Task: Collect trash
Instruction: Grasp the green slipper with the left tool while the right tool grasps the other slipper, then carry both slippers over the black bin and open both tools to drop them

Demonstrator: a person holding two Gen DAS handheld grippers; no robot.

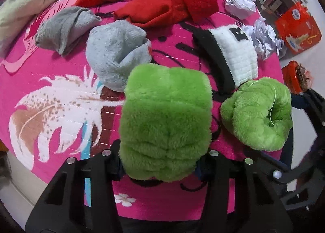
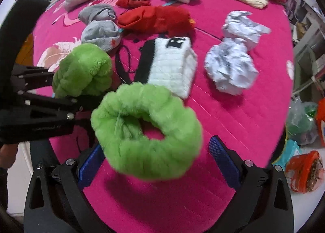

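- Crumpled paper (image 2: 231, 66), the trash, lies on the pink bedspread (image 2: 243, 111), well apart from both tongs.
- Left tongs (image 1: 164, 164) clamp a green fuzzy sock (image 1: 164, 123), probably to clear it aside.
- Right tongs (image 2: 154, 151) stand open around a rolled green sock (image 2: 146, 131); contact cannot be confirmed.
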